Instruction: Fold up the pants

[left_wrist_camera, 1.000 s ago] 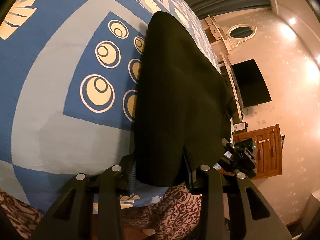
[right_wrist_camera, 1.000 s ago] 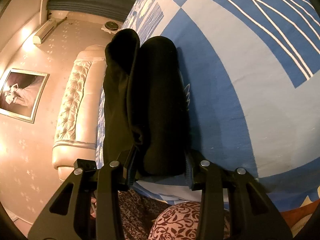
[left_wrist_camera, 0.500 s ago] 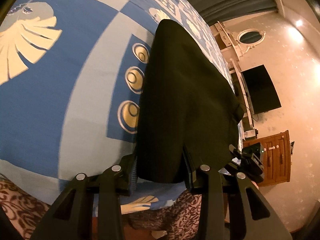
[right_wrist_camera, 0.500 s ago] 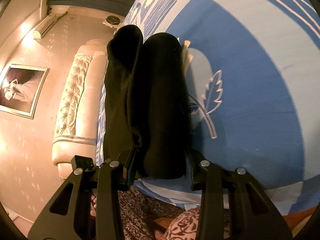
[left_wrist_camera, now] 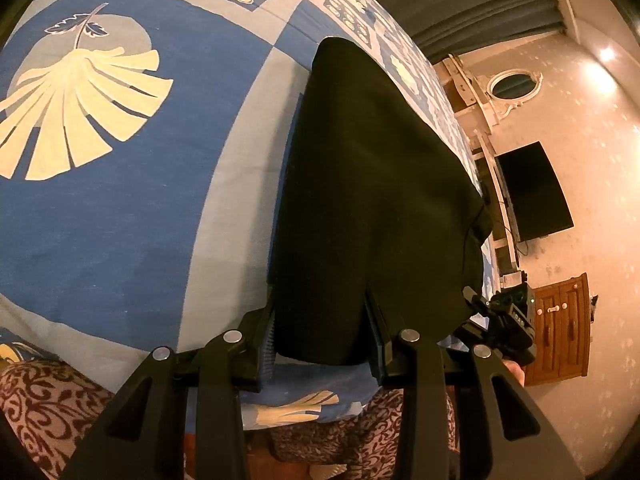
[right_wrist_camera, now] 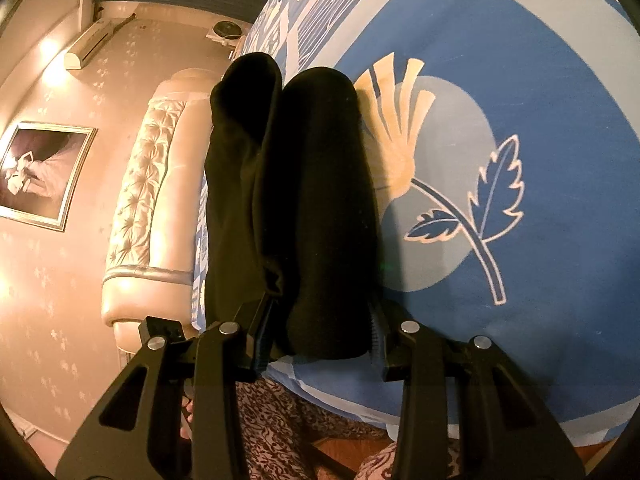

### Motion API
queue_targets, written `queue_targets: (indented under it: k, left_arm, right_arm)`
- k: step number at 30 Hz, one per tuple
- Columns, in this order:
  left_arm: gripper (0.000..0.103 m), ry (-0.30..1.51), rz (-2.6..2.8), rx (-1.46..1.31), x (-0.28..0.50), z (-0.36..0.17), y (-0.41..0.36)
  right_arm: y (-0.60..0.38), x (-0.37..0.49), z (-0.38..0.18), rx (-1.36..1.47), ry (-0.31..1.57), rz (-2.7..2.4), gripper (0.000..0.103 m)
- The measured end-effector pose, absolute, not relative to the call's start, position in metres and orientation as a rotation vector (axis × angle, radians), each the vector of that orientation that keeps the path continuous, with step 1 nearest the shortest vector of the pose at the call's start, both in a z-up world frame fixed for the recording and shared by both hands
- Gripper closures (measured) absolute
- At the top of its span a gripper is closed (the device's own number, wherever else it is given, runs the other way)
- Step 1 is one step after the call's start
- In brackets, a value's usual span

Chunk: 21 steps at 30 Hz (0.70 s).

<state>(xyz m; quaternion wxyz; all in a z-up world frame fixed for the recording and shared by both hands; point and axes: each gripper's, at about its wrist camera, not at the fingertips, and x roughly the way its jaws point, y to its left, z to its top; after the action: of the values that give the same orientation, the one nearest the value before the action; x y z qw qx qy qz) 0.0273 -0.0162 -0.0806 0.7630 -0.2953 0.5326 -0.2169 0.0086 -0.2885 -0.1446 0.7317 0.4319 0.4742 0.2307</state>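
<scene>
pants [left_wrist_camera: 372,200] – clamped by both grippers | bedspread [left_wrist_camera: 120,220] open leftward

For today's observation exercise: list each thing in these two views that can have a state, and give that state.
black pants: bunched, gripped at two places, trailing onto the bedspread
left gripper: shut on the pants
right gripper: shut on the pants
wall television: screen dark
wooden cabinet: doors closed
</scene>
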Motion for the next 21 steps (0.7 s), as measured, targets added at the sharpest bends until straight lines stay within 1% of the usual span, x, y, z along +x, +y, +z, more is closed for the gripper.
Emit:
queue_targets:
  k: [21]
  left_arm:
    - [0.065, 1.160, -0.457, -0.643, 0.0230, -0.0794, -0.0144]
  right_arm:
    - [-0.2862, 0.0096, -0.1440, 0.950, 1.045, 0.510, 0.065]
